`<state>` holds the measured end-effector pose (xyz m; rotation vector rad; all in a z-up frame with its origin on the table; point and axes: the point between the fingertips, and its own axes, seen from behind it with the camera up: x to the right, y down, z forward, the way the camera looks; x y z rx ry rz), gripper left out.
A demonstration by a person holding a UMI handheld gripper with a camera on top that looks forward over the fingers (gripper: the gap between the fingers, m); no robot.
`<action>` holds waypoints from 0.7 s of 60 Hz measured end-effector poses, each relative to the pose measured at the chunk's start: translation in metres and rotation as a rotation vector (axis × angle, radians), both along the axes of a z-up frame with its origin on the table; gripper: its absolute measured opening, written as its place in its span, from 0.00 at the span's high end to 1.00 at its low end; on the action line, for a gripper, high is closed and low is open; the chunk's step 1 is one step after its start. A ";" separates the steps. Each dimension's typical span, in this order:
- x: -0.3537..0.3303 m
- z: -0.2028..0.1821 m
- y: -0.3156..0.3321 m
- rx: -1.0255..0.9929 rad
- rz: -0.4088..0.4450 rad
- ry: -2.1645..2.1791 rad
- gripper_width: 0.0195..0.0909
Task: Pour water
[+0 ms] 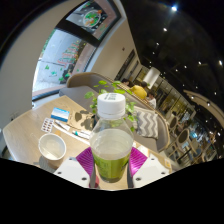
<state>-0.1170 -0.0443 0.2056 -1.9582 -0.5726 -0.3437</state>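
Observation:
A clear plastic bottle (112, 145) with a white cap and green liquid in its lower half stands upright between my fingers. Both purple pads (85, 160) press against its sides, so my gripper (112, 165) is shut on the bottle. The bottle seems lifted above the light wooden table (30, 125). A white cup (52, 148) stands on the table to the left of the bottle, beside my left finger.
A blister pack (50, 127), a blue-and-white box (62, 114) and a small item lie on the table beyond the cup. A green plant (104, 98) rises behind the bottle. Chairs, a yellow object (138, 92) and windows (65, 55) lie farther back.

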 end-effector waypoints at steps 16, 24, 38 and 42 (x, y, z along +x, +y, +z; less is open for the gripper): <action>0.010 -0.096 0.007 -0.089 -0.116 0.465 0.67; 0.014 -0.125 0.011 -0.090 -0.123 0.478 0.67; 0.013 -0.134 0.012 -0.061 -0.124 0.500 0.58; 0.013 -0.136 0.010 -0.086 -0.138 0.498 0.51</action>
